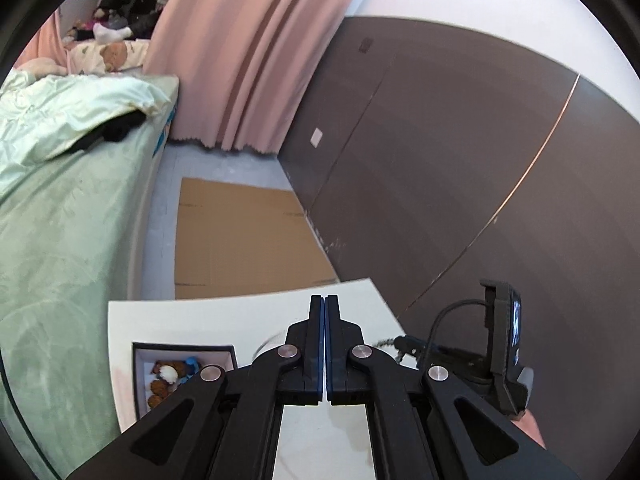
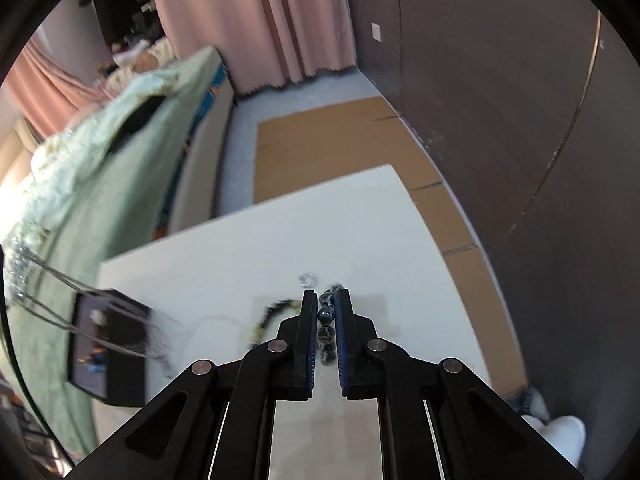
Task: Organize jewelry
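While the right claw (image 2: 326, 312) is clenched on a string of dark glossy beads (image 2: 325, 334), I read the hold as a lift: the beads sit stacked between the blue pads, and the rest of the strand (image 2: 272, 314) trails off to the claw's left, down toward the white tabletop (image 2: 240, 248). Gripping it near one end that way should let the strand hang free instead of bunching, which I judge suits carrying it to the box.

Just ahead of the right claw's tips lies a small silvery ring-like piece (image 2: 307, 279), apart from the beads and untouched. Far to that claw's left sits the dark jewelry box (image 2: 108, 376), blurred, with thin silver chains (image 2: 52, 280) strung above it toward the frame's edge; what holds them I cannot tell.

The left claw (image 1: 324, 312) is clenched too, its pads pressed flat together with nothing visible between them. Below and to its left, that view shows what the right view smears: the box's pale interior (image 1: 144, 364) holding brown, white and blue trinkets (image 1: 172, 376). To its right the same view catches the other gripper's body with its small screen (image 1: 508, 340), and a short stretch of beaded chain (image 1: 384, 342) beside it, which the right camera cannot see of itself.
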`<state>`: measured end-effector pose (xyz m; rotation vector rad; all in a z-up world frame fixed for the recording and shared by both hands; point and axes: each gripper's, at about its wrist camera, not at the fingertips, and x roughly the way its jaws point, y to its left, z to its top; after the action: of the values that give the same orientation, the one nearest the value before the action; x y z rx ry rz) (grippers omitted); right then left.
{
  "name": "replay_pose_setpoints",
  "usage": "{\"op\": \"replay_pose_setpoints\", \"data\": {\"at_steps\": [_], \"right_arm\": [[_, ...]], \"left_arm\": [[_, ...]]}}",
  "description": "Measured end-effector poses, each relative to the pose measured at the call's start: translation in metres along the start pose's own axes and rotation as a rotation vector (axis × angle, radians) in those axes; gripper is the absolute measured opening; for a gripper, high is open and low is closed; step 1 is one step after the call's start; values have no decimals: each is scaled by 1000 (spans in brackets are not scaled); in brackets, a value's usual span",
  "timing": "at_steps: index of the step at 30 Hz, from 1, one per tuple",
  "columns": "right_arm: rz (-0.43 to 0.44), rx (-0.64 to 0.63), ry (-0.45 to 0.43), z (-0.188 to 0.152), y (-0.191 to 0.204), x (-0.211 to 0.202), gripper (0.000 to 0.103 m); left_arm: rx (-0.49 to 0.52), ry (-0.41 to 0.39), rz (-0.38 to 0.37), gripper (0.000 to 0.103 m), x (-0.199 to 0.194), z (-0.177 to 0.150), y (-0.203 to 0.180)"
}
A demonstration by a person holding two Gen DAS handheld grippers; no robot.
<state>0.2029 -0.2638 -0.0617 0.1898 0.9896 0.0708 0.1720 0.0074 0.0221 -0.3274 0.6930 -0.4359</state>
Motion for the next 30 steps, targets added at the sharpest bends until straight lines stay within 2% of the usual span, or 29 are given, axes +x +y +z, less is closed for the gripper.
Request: {"op": "replay_pose_setpoints", "data": {"at_steps": [4, 6, 9, 13, 15, 16, 17, 19, 23, 25, 28, 30], "right_arm": [[71, 17, -48, -3, 8, -17, 10], [91, 22, -60, -6, 12, -21, 10], [110, 37, -56, -10, 13, -22, 10], [123, 68, -52, -10, 8, -23, 10], [127, 93, -56, -9, 2, -23, 10], [128, 102, -57, -9, -1, -24, 10], [128, 111, -59, -9, -3, -25, 10], [129, 130, -60, -9, -8, -26, 10], [134, 157, -66, -9, -17, -29, 10], [136, 167, -74, -8, -22, -32, 10], [140, 184, -86, -8, -30, -39, 10], [139, 196, -95, -7, -35, -43, 10]], "left_arm": [[-8, -65, -2, 0, -24, 8, 1], [-6, -71, -2, 0, -28, 10, 1], [2, -13, 3, 0, -20, 6, 1], [3, 150, 32, 3, 14, -14, 3], [-3, 218, 36, 11, 29, -23, 6], [-3, 247, 46, 26, 37, -29, 6], [2, 259, 52, 51, 42, -33, 6], [19, 274, 56, 76, 50, -40, 4], [68, 289, 62, 77, 60, -51, -8], [132, 317, 88, 75, 72, -59, -18], [226, 363, 136, 56, 89, -73, -26], [268, 393, 155, 49, 98, -80, -28]]}}
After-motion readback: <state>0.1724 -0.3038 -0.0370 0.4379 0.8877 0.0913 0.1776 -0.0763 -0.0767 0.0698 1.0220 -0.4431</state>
